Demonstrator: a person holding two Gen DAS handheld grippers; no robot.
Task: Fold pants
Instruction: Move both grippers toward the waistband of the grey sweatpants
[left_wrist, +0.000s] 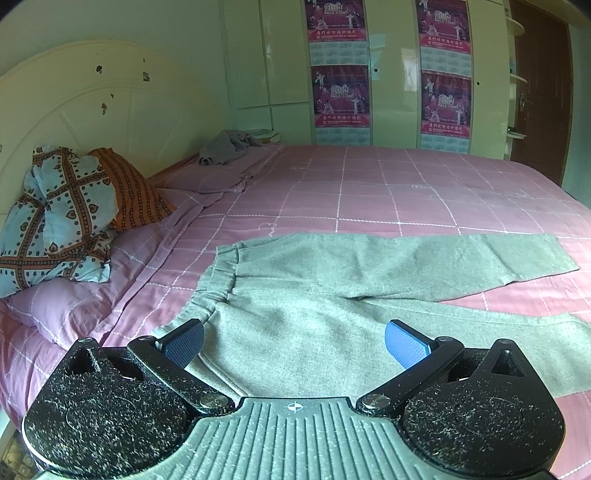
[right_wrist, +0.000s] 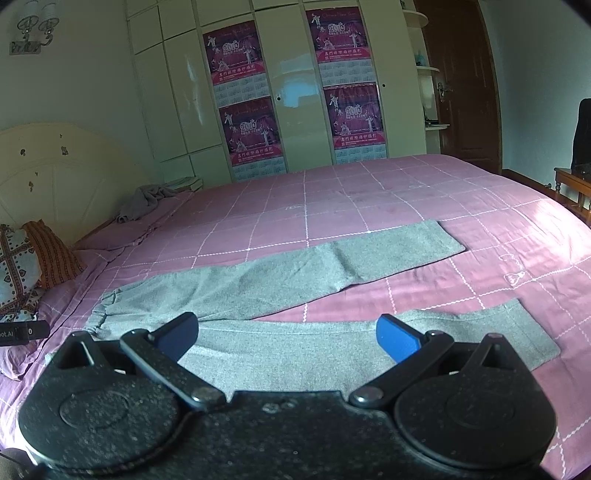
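Observation:
Grey pants (left_wrist: 332, 280) lie flat on the pink checked bed, waistband to the left, both legs spread apart to the right. My left gripper (left_wrist: 295, 343) is open and empty, hovering over the near hip area by the waistband. In the right wrist view the pants (right_wrist: 280, 280) show both legs, the far one angled away. My right gripper (right_wrist: 288, 336) is open and empty above the near leg, left of its hem (right_wrist: 532, 332).
The pink bedsheet (left_wrist: 406, 192) covers the bed. Patterned pillows (left_wrist: 59, 218) lie at the left by the white headboard (left_wrist: 92, 103). A grey cloth heap (left_wrist: 229, 147) sits at the far corner. Wardrobe doors with posters (right_wrist: 247, 103) stand behind. A wooden chair (right_wrist: 576, 184) stands at the right.

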